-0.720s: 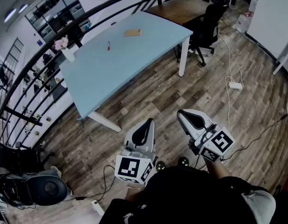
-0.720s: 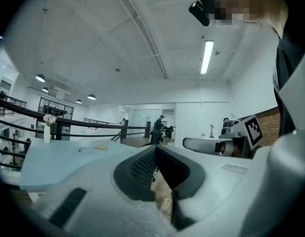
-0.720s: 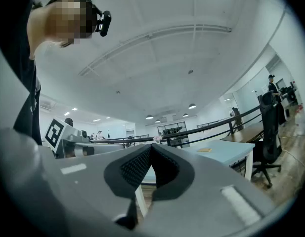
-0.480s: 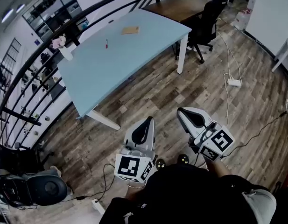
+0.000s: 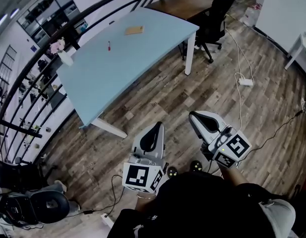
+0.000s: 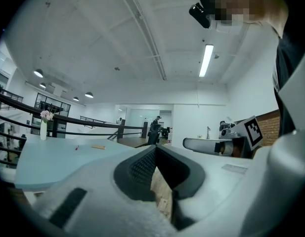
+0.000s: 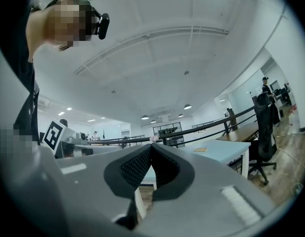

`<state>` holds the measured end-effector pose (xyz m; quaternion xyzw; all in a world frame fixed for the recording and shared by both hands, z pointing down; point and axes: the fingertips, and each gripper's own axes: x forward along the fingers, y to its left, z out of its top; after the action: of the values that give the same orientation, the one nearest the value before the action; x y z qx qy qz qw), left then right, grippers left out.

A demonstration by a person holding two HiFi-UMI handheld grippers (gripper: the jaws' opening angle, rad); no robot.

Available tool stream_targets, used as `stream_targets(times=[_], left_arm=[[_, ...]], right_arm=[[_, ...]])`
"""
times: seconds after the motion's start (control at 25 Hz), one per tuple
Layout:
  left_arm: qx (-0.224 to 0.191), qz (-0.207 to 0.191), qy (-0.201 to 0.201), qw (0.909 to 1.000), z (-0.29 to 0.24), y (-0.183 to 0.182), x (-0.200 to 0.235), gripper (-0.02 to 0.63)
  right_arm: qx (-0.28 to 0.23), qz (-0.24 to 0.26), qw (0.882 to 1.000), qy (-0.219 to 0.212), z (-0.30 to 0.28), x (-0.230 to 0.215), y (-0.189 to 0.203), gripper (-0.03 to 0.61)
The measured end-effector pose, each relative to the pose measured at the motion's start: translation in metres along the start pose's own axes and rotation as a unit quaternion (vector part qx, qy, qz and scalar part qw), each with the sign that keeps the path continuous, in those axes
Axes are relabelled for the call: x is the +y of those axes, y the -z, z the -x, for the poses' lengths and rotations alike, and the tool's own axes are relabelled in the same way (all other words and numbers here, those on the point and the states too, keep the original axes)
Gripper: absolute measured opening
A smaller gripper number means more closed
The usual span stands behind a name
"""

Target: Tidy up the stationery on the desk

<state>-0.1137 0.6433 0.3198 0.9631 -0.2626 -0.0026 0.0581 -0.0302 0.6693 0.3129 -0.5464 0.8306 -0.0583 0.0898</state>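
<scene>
- At the desk's far left corner, by the railing, your only container is a white vase (image 5: 66, 58), and pink flowers (image 5: 57, 45) stand in it.
- On the light blue desk (image 5: 128, 63) the stationery lies loose. A red pen (image 5: 109, 45) lies right of the vase, and a flat tan pad (image 5: 134, 30) lies further right toward the far edge. The two are well apart.
- You stand on the wooden floor (image 5: 172, 93), well apart from the desk, so the stationery is nowhere near either gripper.
- You hold both grippers level in front of your body, side by side, pointing toward the desk.
- Your left gripper (image 5: 159, 125) has its jaws brought together at the tips with nothing between them. Only floor shows through the slot behind the tips.
- Your right gripper (image 5: 192, 116) is likewise closed tip to tip and carries nothing.
- A black office chair (image 5: 212, 19) stands by the desk's right end, and a white power strip (image 5: 245, 82) lies on the floor to your right.
</scene>
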Motion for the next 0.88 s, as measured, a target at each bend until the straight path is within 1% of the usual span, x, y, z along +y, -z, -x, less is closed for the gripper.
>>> stream_targets(times=[0.2,0.64,0.88], left_arm=[[-0.003,0.002,0.004,1.0000,0.007,-0.001,0.014,-0.002],[-0.004,0.013,0.010,0.9999,0.038,-0.001,0.051,-0.002],[-0.013,0.024,0.011,0.9996,0.051,-0.002,0.061,-0.002]], right_arm=[[-0.003,0.000,1.000,0.006,-0.010,0.009,0.002,0.008],[0.011,0.016,1.000,0.023,-0.037,0.041,0.014,0.007],[0.013,0.026,0.999,0.029,-0.041,0.053,0.012,0.007]])
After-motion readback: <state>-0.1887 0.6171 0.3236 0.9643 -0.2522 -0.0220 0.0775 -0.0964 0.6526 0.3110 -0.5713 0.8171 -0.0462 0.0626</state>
